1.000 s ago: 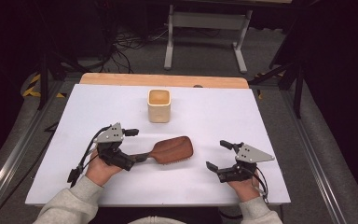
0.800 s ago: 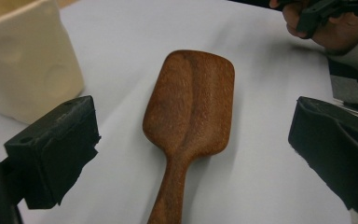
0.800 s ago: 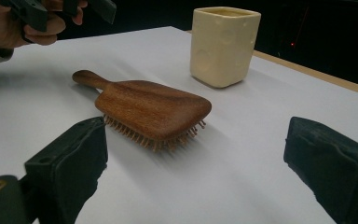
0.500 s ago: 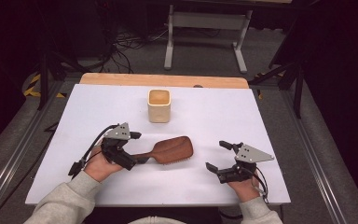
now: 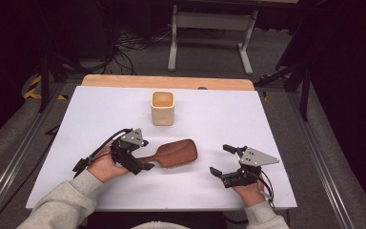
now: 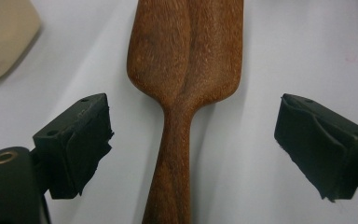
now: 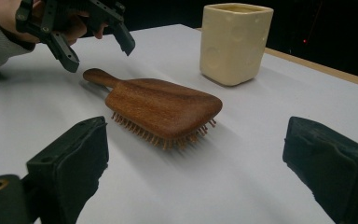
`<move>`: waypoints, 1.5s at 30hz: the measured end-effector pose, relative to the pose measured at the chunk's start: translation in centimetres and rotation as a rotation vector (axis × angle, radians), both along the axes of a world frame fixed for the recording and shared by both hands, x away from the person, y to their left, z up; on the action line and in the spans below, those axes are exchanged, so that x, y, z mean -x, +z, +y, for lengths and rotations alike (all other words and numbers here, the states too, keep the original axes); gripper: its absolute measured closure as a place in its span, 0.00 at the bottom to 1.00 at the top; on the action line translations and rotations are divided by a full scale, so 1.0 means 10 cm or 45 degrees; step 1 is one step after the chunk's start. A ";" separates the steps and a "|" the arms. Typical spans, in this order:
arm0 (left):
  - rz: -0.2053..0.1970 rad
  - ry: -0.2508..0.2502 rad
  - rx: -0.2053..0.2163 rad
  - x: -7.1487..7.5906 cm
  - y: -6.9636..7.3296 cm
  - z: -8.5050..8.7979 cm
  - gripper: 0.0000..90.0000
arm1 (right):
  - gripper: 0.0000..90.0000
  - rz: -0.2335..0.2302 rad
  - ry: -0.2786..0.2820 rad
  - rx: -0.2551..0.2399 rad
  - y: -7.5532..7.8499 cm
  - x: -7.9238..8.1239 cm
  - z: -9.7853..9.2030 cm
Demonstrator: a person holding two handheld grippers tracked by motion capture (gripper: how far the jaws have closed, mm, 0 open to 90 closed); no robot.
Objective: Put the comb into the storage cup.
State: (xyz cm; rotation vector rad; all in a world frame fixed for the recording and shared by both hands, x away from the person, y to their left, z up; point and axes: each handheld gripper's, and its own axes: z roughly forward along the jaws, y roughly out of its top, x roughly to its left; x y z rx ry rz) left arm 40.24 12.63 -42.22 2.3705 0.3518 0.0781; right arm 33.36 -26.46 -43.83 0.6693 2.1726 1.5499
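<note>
Since a moment ago, left gripper (image 5: 140,155) has advanced over the hairbrush (image 5: 171,153) handle on the counter (image 5: 209,119), jaws wide, empty. Centre, lower, then close. Right gripper (image 5: 224,160) waits open, empty.

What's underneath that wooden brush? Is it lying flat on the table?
The wooden brush lies back-up, resting on rows of bristles that hold its head just above the white table. Only the outer bristles show; whatever sits under the middle of the head is covered.

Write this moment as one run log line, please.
left gripper: open, straddling hairbrush handle | right gripper: open, apart | hairbrush: bristles down | cup: upright
</note>
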 end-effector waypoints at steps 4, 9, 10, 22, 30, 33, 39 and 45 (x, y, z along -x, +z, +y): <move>0.012 -0.016 -0.063 -0.03 -0.01 -0.06 0.14 | 0.08 0.001 0.000 0.002 0.00 0.00 0.00; 0.032 -0.029 -0.121 -0.07 -0.03 -0.12 0.14 | 0.08 0.002 0.001 0.001 0.00 0.00 0.00; 0.032 -0.029 -0.121 -0.07 -0.03 -0.12 0.15 | 0.08 0.002 0.001 0.001 0.00 0.00 0.00; 0.129 -0.028 -0.242 -0.18 -0.10 -0.22 0.19 | 0.08 0.002 0.007 0.002 0.00 0.00 0.00; 0.147 -0.035 -0.278 -0.20 -0.14 -0.26 0.26 | 0.08 0.001 0.010 0.002 0.00 0.00 0.01; 0.133 -0.036 -0.307 -0.20 -0.15 -0.27 0.29 | 0.08 0.001 0.011 0.002 0.00 0.00 0.01; 0.108 -0.063 -0.340 -0.18 -0.17 -0.31 0.45 | 0.08 -0.003 0.006 0.006 0.00 0.00 0.01; 0.074 -0.058 -0.376 -0.16 -0.16 -0.34 0.58 | 0.08 -0.004 0.007 0.011 0.00 0.00 0.01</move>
